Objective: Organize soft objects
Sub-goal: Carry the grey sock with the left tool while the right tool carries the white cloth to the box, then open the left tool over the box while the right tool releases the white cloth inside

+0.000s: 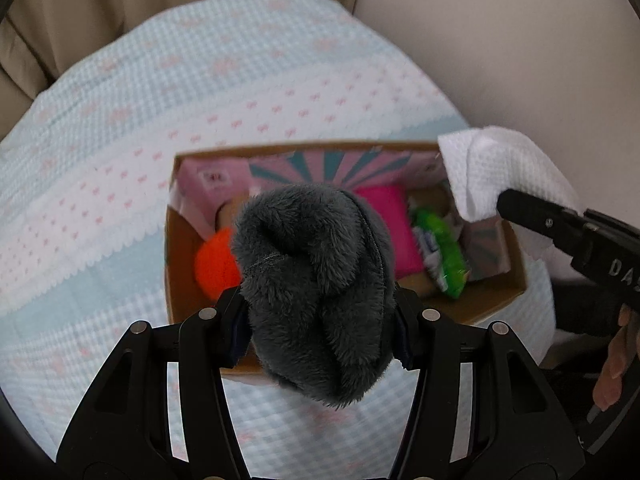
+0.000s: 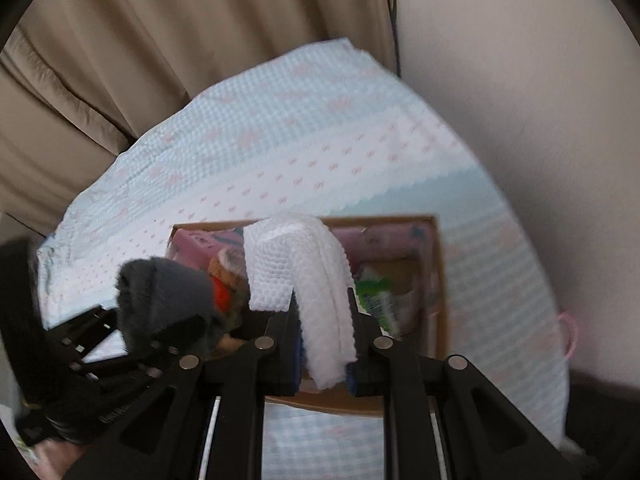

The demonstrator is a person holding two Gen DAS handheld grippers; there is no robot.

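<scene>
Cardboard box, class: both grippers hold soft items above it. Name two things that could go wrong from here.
1. The cardboard box already holds an orange item, a pink item and a green packet, so the grey plush may perch on top and roll out.
2. The white cloth hangs near the box's right wall and could drape over the rim.

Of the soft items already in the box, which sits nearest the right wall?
The green packet. It lies along the box's right side, past the pink cloth in the middle; the orange ball is at the far left.
</scene>
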